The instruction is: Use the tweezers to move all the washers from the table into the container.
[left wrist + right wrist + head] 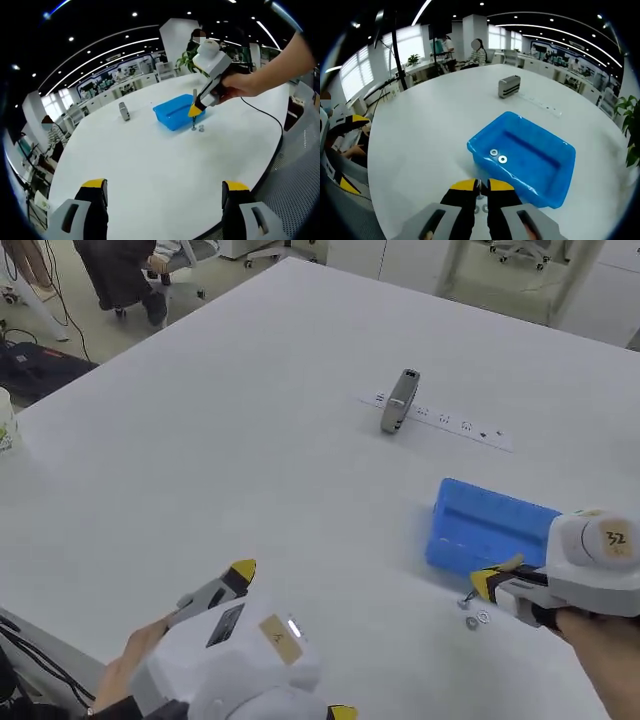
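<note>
Washers (498, 155): small flat silver rings, shiny metal. Two lay side by side, touching, on the floor of the container (555, 192), a blue translucent glossy plastic tray, rectangular with rounded corners. Two loose washers (478, 620) sat on the desk (250, 460) just beside the container's near wall. Right tongs (481, 186) were pressed together, pinching the tweezers (194, 122), a thin grey metal sliver with its tip down right by the loose washers; contact with them unclear. Left tongs (165, 185) were spread wide, grey with yellow caps, nothing between. Desk was white, smooth, matte. Farther back, a grey ribbed metal block (400, 400) stood at the end of a flat pale strip (450, 424) with printed marks
</note>
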Demonstrator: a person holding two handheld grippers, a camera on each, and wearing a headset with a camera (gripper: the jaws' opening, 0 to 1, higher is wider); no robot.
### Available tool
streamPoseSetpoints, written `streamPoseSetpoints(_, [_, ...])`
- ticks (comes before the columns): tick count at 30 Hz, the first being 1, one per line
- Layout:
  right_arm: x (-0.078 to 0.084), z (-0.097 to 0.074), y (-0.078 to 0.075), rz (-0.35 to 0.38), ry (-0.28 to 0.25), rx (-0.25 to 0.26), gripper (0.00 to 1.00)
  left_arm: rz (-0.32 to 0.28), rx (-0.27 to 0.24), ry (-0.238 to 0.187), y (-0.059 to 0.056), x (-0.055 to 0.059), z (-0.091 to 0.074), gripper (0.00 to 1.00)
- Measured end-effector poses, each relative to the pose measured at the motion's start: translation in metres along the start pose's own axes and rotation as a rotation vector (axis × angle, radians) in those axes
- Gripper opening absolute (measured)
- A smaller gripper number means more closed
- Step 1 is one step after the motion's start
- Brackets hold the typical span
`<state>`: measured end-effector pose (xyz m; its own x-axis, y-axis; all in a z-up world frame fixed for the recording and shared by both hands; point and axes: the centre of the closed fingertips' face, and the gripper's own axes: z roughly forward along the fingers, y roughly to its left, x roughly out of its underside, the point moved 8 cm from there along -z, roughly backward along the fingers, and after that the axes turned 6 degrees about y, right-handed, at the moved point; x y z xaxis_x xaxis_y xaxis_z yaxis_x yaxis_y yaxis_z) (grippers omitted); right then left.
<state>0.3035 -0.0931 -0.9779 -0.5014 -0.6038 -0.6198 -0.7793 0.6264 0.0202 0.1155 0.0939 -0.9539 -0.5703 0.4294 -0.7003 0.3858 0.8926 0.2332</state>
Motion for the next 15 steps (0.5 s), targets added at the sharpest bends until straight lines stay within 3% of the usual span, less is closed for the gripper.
streamPoseSetpoints(7, [-0.0004, -0.0001, -0.0017, -0.015, -0.005, 0.016, 0.03, 0.000, 0.001, 0.001, -0.0001, 0.0002, 0.0002, 0.97])
streamPoseSetpoints(15, [0.0012, 0.0023, -0.0082, -0.004, 0.014, -0.004, 0.02, 0.005, 0.003, -0.001, -0.0010, 0.0000, -0.0001, 0.97])
